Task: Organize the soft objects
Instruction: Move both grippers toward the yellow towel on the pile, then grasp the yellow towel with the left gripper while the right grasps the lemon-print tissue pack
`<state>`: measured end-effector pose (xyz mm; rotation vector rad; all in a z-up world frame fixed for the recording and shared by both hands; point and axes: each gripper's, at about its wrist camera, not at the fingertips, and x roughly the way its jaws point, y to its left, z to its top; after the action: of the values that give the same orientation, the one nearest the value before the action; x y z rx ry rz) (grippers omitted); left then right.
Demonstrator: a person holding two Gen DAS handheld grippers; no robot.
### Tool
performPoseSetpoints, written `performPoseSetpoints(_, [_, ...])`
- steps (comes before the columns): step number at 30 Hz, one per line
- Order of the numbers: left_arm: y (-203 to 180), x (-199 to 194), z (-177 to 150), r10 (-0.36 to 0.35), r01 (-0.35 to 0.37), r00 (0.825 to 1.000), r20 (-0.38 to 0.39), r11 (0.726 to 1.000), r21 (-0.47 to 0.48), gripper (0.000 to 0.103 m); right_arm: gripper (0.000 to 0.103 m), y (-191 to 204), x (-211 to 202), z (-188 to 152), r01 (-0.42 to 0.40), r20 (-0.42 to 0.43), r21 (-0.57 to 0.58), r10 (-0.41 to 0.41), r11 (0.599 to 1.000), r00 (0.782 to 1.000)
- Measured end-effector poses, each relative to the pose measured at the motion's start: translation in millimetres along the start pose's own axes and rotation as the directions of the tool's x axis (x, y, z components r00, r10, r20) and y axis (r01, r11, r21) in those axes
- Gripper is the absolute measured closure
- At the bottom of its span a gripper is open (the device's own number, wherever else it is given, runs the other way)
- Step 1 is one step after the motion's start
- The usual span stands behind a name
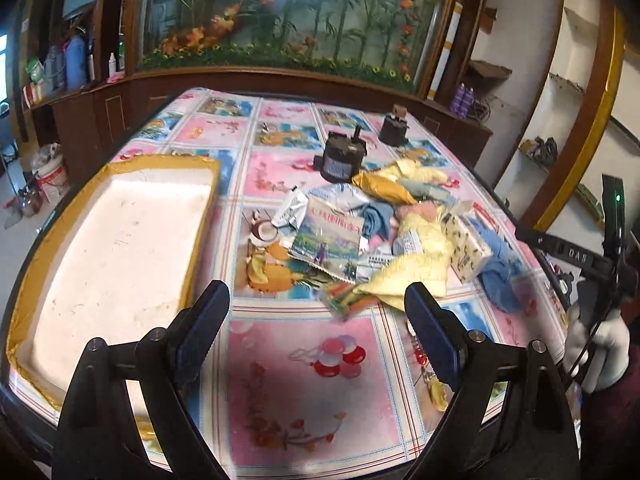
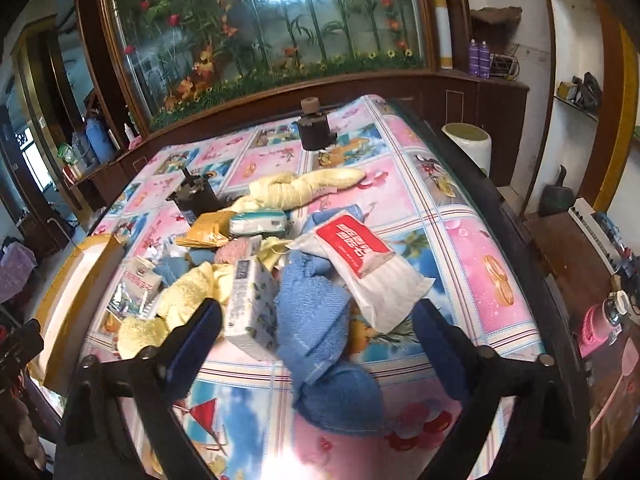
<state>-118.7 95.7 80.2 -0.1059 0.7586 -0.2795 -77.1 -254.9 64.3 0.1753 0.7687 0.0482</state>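
A heap of soft things lies mid-table: yellow towel (image 1: 412,272), blue towel (image 1: 500,276), patterned tissue pack (image 1: 468,248) and a printed snack bag (image 1: 332,240). My left gripper (image 1: 317,292) hangs open above the cloth just short of the heap, with nothing between its fingers. In the right wrist view, the blue towel (image 2: 316,320), tissue pack (image 2: 252,312), a white pack with a red label (image 2: 360,268) and the yellow towel (image 2: 184,300) lie under my right gripper (image 2: 318,308). It stands open and its pads touch none of them.
A white foam tray (image 1: 120,240) with yellow taped rim sits at the table's left. Two dark motor-like blocks (image 1: 340,160) (image 1: 394,128) stand behind the heap. A twisted yellow towel (image 2: 312,184) lies farther back. A gloved hand (image 1: 596,344) shows at the right edge. A wooden cabinet lines the far side.
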Motion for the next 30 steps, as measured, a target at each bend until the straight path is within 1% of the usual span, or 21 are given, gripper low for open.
performPoseSetpoints(1, [-2,3,0,-0.014,0.014,1.0,-0.009,1.0,0.0,0.013,0.021,-1,1,1,-0.003,-0.005,-0.004,0.003,1.0,1.0])
performPoseSetpoints(3, [-6,9,1,-0.045,0.045,0.999,-0.018,0.999,0.009,0.013,0.026,-1,0,1,-0.031,-0.019,-0.007,0.031,0.999,0.999])
performPoseSetpoints(5, [-14,15,4,-0.075,0.076,0.997,-0.025,0.997,0.027,0.013,0.026,6,4,3,-0.086,-0.039,-0.014,0.085,0.996,0.996])
performPoseSetpoints(9, [-33,28,10,-0.1,0.104,0.994,-0.049,0.991,0.081,0.013,0.027,42,24,7,-0.185,-0.116,-0.081,0.175,0.979,0.978])
performPoseSetpoints(11, [-41,29,10,-0.106,0.111,0.993,-0.05,0.987,0.118,0.02,0.036,60,35,8,-0.202,-0.153,-0.128,0.182,0.971,0.971])
performPoseSetpoints(12, [-45,30,10,-0.118,0.124,0.991,-0.057,0.983,0.138,0.028,0.044,70,42,8,-0.188,-0.171,-0.161,0.16,0.969,0.972])
performPoseSetpoints(13, [-48,32,11,-0.131,0.14,0.989,-0.069,0.978,0.152,0.031,0.047,74,49,8,-0.168,-0.18,-0.182,0.135,0.969,0.974])
performPoseSetpoints(15, [-54,37,14,-0.131,0.141,0.989,-0.073,0.975,0.173,0.031,0.051,76,63,7,-0.143,-0.205,-0.187,0.103,0.972,0.973])
performPoseSetpoints(16, [-56,40,15,-0.133,0.145,0.988,-0.077,0.972,0.186,0.031,0.058,73,67,7,-0.145,-0.214,-0.172,0.107,0.974,0.971])
performPoseSetpoints(17, [-60,45,17,-0.139,0.155,0.986,-0.089,0.967,0.202,0.031,0.065,70,71,8,-0.161,-0.225,-0.15,0.125,0.976,0.966])
performPoseSetpoints(18, [-64,52,18,-0.145,0.166,0.984,-0.107,0.962,0.218,0.031,0.079,66,72,8,-0.181,-0.235,-0.121,0.149,0.976,0.961])
performPoseSetpoints(20, [-76,66,20,-0.149,0.181,0.979,-0.139,0.948,0.263,0.031,0.085,59,68,8,-0.209,-0.223,-0.082,0.187,0.974,0.957])
performPoseSetpoints(22, [-86,80,22,-0.143,0.185,0.977,-0.157,0.937,0.295,0.031,0.094,52,61,8,-0.222,-0.206,-0.056,0.206,0.973,0.957])
performPoseSetpoints(26, [-99,112,30,-0.145,0.203,0.969,-0.201,0.93,0.307,0.031,0.094,48,56,7,-0.231,-0.201,-0.049,0.217,0.972,0.955])
performPoseSetpoints(29, [-111,132,31,-0.1,0.175,0.969,-0.228,0.923,0.341,0.031,0.092,45,62,2,-0.256,-0.228,-0.039,0.241,0.966,0.943])
performPoseSetpoints(30, [-114,138,30,-0.094,0.18,0.964,-0.249,0.92,0.347,0.031,0.092,43,63,1,-0.267,-0.238,-0.027,0.253,0.963,0.938])
